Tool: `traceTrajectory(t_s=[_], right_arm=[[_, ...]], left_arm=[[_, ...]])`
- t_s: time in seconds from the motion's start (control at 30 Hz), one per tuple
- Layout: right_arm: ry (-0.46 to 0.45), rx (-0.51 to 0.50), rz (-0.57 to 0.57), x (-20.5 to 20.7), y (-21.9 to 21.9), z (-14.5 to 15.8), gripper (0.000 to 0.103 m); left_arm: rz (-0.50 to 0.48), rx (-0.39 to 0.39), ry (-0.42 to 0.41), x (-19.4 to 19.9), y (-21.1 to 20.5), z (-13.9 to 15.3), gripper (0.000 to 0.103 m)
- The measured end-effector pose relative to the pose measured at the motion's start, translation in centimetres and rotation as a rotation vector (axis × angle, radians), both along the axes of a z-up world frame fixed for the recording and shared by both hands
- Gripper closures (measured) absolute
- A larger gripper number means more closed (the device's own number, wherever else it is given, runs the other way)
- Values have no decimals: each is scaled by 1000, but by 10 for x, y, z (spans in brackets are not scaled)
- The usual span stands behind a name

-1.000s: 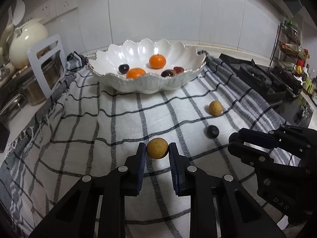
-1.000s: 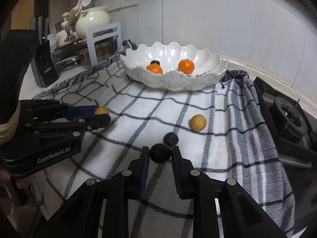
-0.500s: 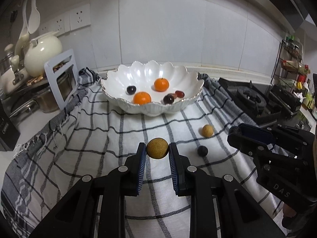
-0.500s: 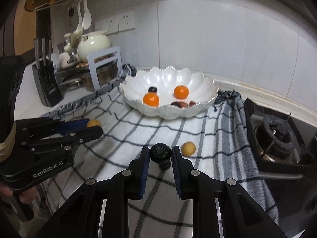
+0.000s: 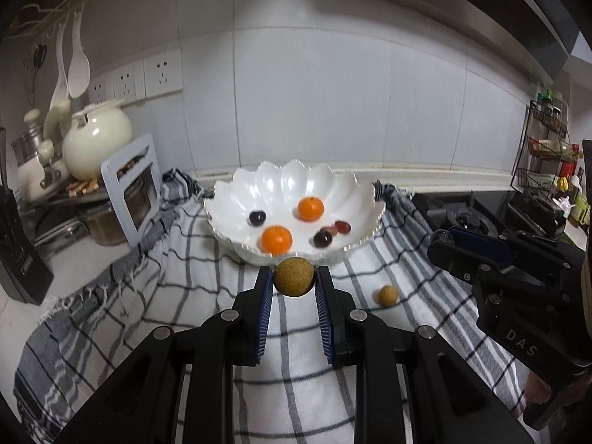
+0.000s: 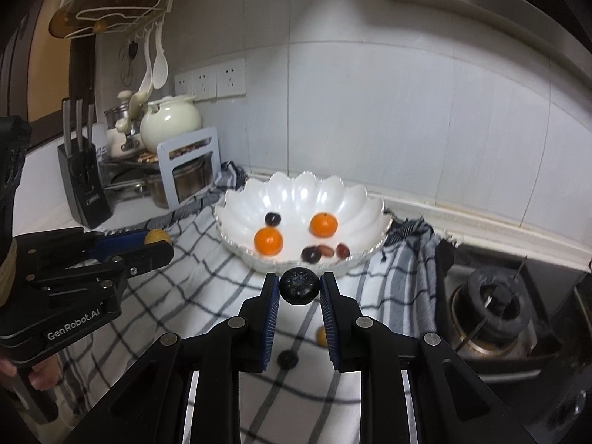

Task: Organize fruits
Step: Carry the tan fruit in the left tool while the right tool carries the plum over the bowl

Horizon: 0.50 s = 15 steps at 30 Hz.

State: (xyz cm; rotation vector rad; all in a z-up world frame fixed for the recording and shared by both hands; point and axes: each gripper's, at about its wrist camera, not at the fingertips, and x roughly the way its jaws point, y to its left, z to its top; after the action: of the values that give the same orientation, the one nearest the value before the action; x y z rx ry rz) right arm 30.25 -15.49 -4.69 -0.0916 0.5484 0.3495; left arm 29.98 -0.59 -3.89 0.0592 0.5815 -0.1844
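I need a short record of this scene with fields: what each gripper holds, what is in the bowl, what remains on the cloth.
left gripper: shut on tan fruit
right gripper: shut on black fruit
bowl: two oranges, several dark fruits
cloth: one small tan fruit, one small dark fruit
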Motion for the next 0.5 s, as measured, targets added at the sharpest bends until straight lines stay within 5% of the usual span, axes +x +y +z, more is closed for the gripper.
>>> traceTrajectory(t_s=[0.5], right_arm=[[-32, 57, 7, 51, -6, 27, 79]], left_arm=[[46, -19, -66, 40, -6, 35, 79]])
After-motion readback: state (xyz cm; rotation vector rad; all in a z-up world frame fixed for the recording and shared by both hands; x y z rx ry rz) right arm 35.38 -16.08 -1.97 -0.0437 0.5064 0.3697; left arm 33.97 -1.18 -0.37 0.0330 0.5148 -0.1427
